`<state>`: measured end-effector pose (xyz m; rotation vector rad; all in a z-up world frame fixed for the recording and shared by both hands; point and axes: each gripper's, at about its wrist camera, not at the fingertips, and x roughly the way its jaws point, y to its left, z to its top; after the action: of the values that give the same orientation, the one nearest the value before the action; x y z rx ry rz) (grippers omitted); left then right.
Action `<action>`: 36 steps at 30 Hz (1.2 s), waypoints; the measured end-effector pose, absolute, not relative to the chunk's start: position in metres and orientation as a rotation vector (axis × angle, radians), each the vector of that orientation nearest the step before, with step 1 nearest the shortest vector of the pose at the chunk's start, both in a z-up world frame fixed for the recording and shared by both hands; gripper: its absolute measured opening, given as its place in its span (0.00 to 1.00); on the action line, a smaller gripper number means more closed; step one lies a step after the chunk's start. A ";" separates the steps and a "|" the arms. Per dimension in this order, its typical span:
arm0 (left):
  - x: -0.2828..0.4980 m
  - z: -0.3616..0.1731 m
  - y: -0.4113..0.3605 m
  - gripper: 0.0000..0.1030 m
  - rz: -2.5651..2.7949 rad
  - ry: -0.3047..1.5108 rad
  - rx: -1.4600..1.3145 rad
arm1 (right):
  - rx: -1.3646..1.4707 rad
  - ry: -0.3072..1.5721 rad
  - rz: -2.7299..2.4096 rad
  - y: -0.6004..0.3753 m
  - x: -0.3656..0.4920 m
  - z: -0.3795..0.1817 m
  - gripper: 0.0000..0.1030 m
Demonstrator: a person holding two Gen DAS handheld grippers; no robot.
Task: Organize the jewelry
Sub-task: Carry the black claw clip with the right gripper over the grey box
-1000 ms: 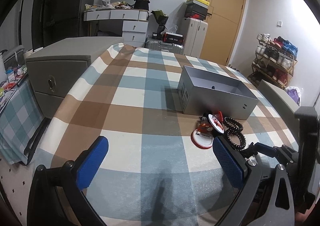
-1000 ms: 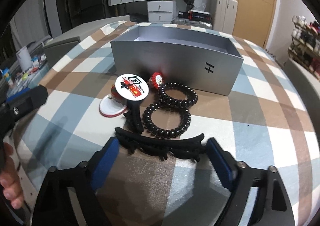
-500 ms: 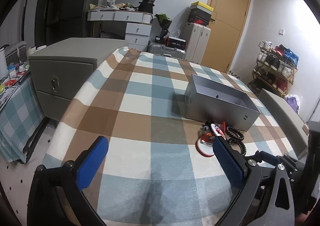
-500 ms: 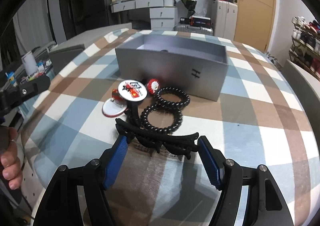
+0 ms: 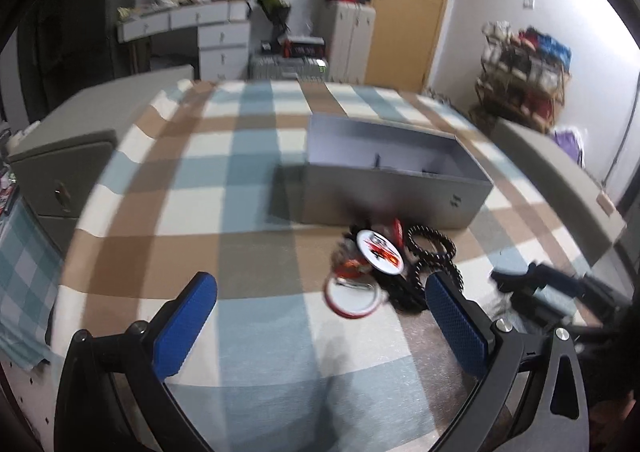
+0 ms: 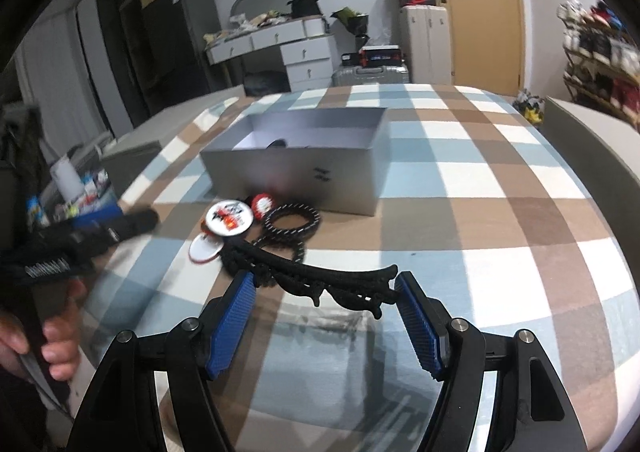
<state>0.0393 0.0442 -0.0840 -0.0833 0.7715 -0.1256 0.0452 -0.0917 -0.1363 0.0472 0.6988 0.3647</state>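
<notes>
A long black hair clip [image 6: 320, 279] is gripped between the blue pads of my right gripper [image 6: 325, 306] and held above the checked tablecloth. Beyond it lie two black coil hair ties [image 6: 292, 220], round badges [image 6: 226, 215] and a small red piece [image 6: 262, 203]. An open grey box [image 6: 296, 163] stands just behind them. My left gripper [image 5: 320, 316] is open and empty, near the pile of badges [image 5: 378, 252] and coil ties [image 5: 431, 246], with the grey box [image 5: 392, 179] behind.
A grey cabinet [image 5: 64, 171] stands left of the table. A dresser [image 5: 216, 35], suitcases and a wooden door [image 5: 404, 7] are at the back. A shoe rack [image 5: 524, 71] stands at the right. A grey bench edge [image 5: 560, 171] runs along the right side.
My right gripper closed on the black hair clip and raised it off the cloth. My left gripper moved toward the pile, with motion blur.
</notes>
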 end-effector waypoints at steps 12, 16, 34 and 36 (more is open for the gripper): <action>0.077 -0.095 0.011 0.99 -0.182 0.852 0.139 | 0.143 0.666 0.335 -0.135 0.067 -0.124 0.70; 0.083 -0.100 0.003 0.96 -0.216 0.875 0.167 | 0.136 0.659 0.334 -0.135 0.071 -0.124 0.70; 0.092 -0.110 -0.002 0.33 -0.249 0.932 0.162 | 0.151 0.672 0.358 -0.134 0.076 -0.129 0.70; 0.090 -0.109 -0.003 0.33 -0.245 0.924 0.170 | 0.156 0.671 0.360 -0.135 0.075 -0.129 0.70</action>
<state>0.0900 -0.0030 -0.1088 0.1701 0.9243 -0.2453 0.0746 -0.1348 -0.1290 0.1561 0.6712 0.3598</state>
